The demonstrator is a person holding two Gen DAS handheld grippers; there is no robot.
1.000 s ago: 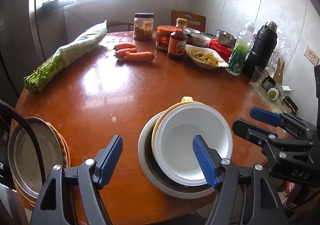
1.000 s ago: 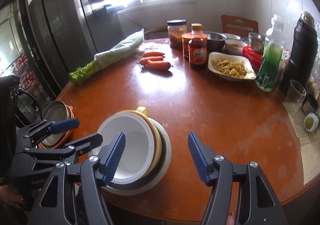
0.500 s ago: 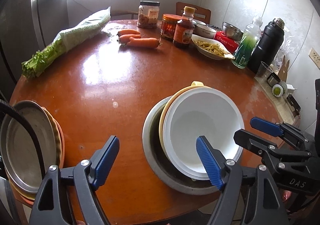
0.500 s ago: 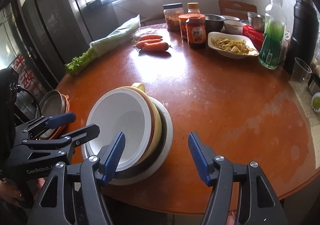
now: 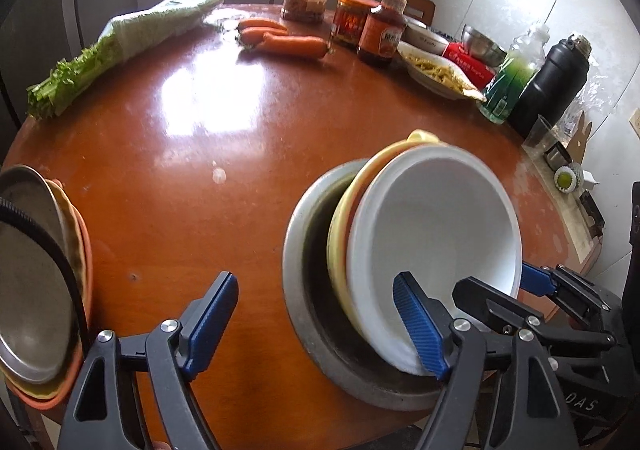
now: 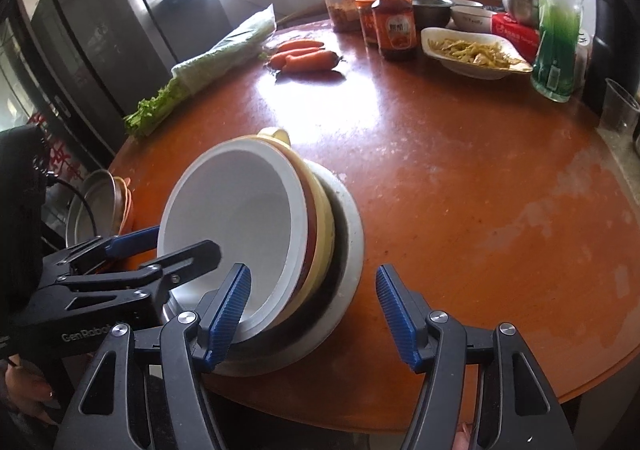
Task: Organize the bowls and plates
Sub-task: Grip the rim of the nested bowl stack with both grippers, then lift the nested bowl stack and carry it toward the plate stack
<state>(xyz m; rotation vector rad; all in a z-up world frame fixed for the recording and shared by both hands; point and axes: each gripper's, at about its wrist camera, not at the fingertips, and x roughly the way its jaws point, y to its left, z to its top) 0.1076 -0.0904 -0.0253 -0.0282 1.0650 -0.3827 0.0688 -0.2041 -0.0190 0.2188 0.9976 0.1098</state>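
Note:
A white bowl [image 5: 436, 226] sits tilted inside a yellow bowl [image 5: 340, 226], both nested in a wide metal bowl [image 5: 304, 286] near the table's front edge; the stack also shows in the right wrist view [image 6: 228, 221]. A stack of plates with a metal plate [image 5: 28, 290] on top lies at the table's left edge. My left gripper [image 5: 316, 322] is open, its right finger at the white bowl's near rim. My right gripper [image 6: 316, 310] is open, its left finger at the same bowl's near rim. Neither holds anything.
On the round wooden table [image 5: 180, 153]: bagged celery [image 5: 132, 41], carrots [image 5: 280, 39], jars and a sauce bottle [image 5: 382, 29], a dish of food [image 5: 440, 71], a green bottle [image 5: 510, 85], a black flask [image 5: 550, 85] and a plastic cup [image 6: 618, 109] along the far and right side.
Both grippers have moved closer and lower toward the bowl stack. Each now has a finger at the white bowl's near rim. The bowls have not moved.

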